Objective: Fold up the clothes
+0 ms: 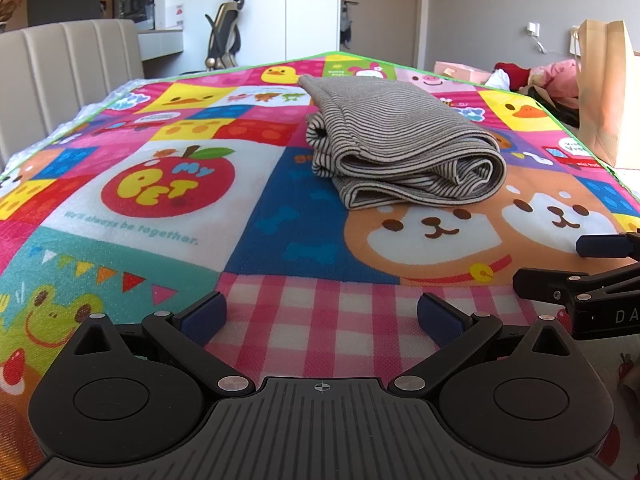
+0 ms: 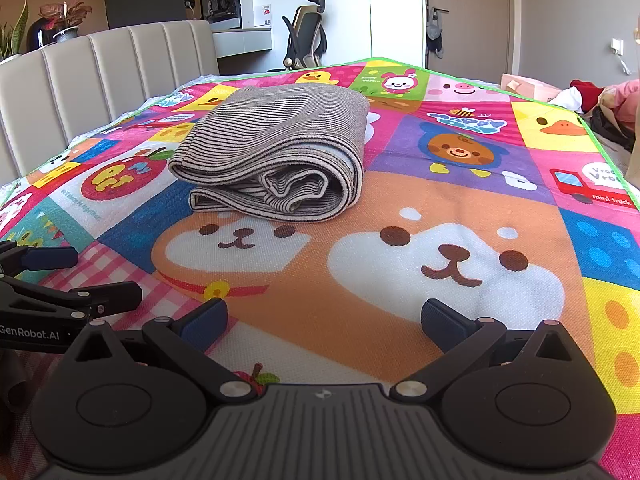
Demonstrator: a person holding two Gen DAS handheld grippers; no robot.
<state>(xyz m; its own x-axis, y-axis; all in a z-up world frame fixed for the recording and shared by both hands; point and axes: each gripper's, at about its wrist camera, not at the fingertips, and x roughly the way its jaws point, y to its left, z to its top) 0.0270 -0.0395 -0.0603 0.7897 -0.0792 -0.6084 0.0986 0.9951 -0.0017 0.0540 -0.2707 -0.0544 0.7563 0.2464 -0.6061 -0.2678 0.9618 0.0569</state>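
A grey striped garment (image 1: 396, 140) (image 2: 280, 152) lies folded in a thick bundle on the colourful cartoon mat (image 1: 160, 240) (image 2: 460, 184). My left gripper (image 1: 322, 316) hovers open over the pink checked patch, well short of the bundle, nothing between its blue pads. My right gripper (image 2: 324, 320) is open too, low over the dog-face print, nearer than the bundle and empty. Each gripper shows at the edge of the other's view: the right gripper (image 1: 576, 268) and the left gripper (image 2: 92, 276).
A padded beige headboard (image 1: 60, 72) (image 2: 100, 80) runs along the left. A brown paper bag (image 1: 608, 88) and a heap of red and pink clothes (image 1: 540, 76) (image 2: 600, 96) sit past the mat's right edge. An office chair (image 2: 308, 36) and desk stand behind.
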